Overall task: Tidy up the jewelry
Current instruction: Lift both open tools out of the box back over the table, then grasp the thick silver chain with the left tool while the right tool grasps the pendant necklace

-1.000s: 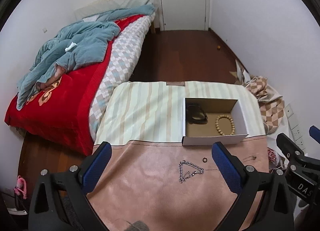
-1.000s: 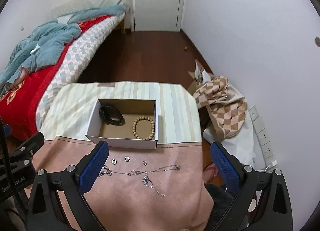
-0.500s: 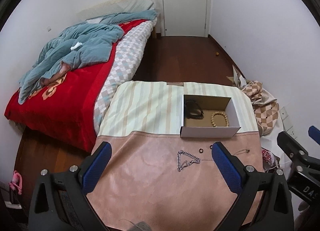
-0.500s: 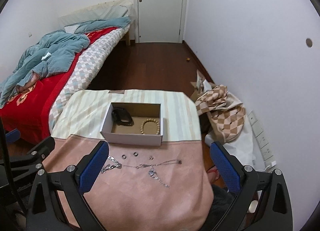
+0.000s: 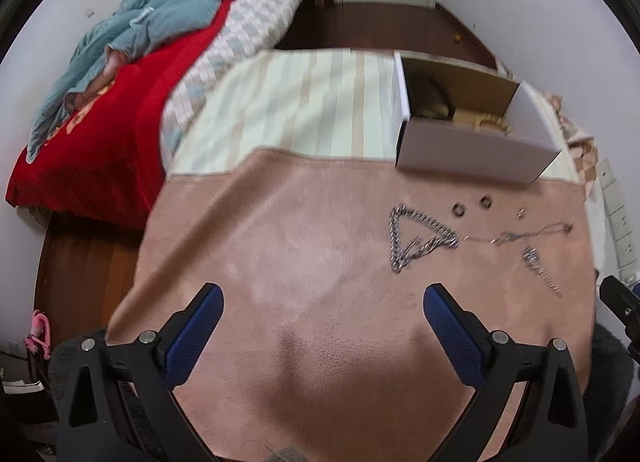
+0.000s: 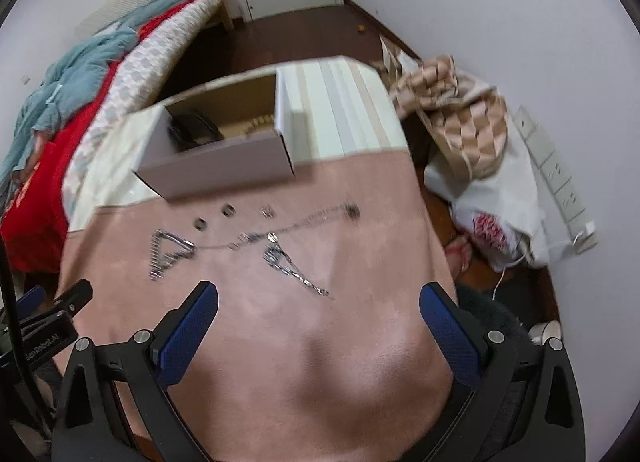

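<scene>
A white cardboard box [image 5: 472, 147] [image 6: 216, 165] stands at the far edge of the pink cloth [image 5: 300, 262] [image 6: 340, 322]; a black band [image 6: 192, 129] and a wooden bead bracelet [image 5: 490, 123] lie inside. In front of it lie a thick silver chain [image 5: 416, 238] [image 6: 168, 248], two small rings [image 5: 472, 205] [image 6: 214, 217], a thin necklace [image 5: 520, 236] [image 6: 304, 221] and a pendant chain [image 6: 294, 270]. My left gripper [image 5: 322, 310] is open and empty, above the cloth left of the chain. My right gripper [image 6: 318, 308] is open and empty, just short of the pendant chain.
A bed [image 5: 120, 101] with a red cover and a teal blanket lies to the left. A striped cloth [image 5: 304, 101] covers the table's far half. A checkered bag [image 6: 452, 113] and white bag [image 6: 500, 213] sit on the floor at right, by wall sockets [image 6: 556, 177].
Both grippers have dropped and tilted down toward the cloth, so the jewelry and box now look much closer. Both stay open and empty. The jewelry has not moved.
</scene>
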Available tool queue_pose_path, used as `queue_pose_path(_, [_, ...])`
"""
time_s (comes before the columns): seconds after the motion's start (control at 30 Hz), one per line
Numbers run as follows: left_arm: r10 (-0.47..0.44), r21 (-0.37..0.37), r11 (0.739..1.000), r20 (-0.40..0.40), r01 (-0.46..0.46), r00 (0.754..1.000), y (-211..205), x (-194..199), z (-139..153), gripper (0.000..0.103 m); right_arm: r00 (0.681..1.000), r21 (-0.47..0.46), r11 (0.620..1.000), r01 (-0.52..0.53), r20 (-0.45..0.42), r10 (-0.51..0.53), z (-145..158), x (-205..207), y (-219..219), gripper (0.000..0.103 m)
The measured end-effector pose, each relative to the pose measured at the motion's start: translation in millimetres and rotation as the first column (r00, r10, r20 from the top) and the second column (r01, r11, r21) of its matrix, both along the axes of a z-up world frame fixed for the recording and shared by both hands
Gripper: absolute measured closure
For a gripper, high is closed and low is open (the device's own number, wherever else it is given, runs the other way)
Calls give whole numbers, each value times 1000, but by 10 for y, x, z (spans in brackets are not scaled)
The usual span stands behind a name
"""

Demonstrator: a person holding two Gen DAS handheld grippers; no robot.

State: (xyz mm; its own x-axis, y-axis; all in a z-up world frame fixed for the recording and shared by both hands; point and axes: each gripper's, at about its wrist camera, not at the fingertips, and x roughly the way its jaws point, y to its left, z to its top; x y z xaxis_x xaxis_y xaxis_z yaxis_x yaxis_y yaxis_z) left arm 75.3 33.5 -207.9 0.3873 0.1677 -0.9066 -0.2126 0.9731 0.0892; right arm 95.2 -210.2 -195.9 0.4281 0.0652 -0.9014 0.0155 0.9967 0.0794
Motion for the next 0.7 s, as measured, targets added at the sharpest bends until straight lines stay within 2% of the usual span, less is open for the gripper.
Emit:
queue_pose_path(0.1, [3, -4, 1000, -38, -3, 999, 10, 59, -182, 1, 1000, 14, 1000, -9, -29, 9, -313, 69, -10, 14])
queue_pose_path(0.23, [5, 0, 1000, -69, -5, 998, 24, 155, -332, 1, 998, 52, 998, -42, -51, 45, -620, 234, 98, 22])
queue_pose_path(0.3, [13, 2, 1000, -75, -12, 997, 55, 214, -372, 1, 997, 59, 997, -55, -48, 58, -688, 300, 165, 23])
queue_pose_path(0.43, [24, -6, 1000, -83, -24, 996, 109, 337, -416, 1, 993, 21, 995, -99, -59, 100, -856, 430, 351, 32])
queue_pose_path(0.53, [24, -47, 998, -101, -29, 995, 126, 467, -471, 1, 992, -19, 993, -117, -55, 116, -864, 449, 438, 33])
queue_pose_path(0.7, [-21, -106, 994, -121, 8, 992, 65, 691, -591, 2, 991, -26, 993, -117, -65, 115, -862, 446, 455, 33])
